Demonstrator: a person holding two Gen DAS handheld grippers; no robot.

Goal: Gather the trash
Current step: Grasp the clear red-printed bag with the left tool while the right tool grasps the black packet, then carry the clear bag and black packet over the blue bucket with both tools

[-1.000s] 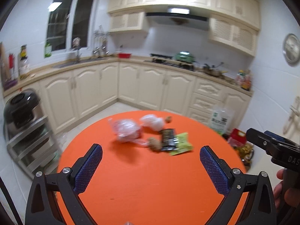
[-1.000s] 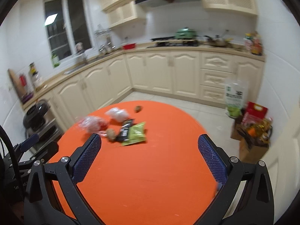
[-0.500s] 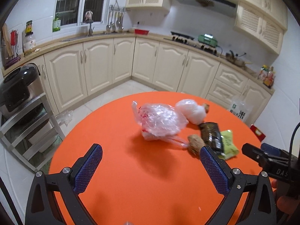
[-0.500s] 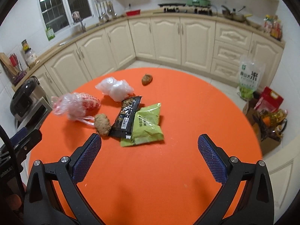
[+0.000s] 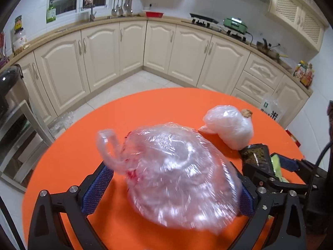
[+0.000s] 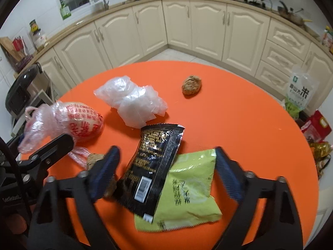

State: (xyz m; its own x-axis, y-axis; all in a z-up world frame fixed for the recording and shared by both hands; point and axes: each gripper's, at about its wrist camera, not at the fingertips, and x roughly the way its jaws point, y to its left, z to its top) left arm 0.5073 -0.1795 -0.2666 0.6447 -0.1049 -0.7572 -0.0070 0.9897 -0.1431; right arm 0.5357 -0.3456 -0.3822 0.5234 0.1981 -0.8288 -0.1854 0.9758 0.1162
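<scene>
A: What are the left tongs (image 5: 169,189) doing?

B: Their jaws are closing around the clear bag with red print (image 5: 179,177), which sits between the blue pads (image 5: 97,185). I can't see the pads pressing it yet.

A: And the right tongs (image 6: 166,177)?

B: Closing too, astride the black wrapper (image 6: 155,162) and the green packet (image 6: 187,189) it overlaps. Neither is pinched so far.

A: Anything else by them?

B: A brown lump (image 6: 94,159) lies just beside the right tongs' left pad.

A: Where's the rest of the rubbish?

B: All on the orange round table (image 6: 239,114). A crumpled white bag (image 6: 133,104) lies behind the black wrapper, and a second brown lump (image 6: 191,84) sits farther back, apart.
</scene>
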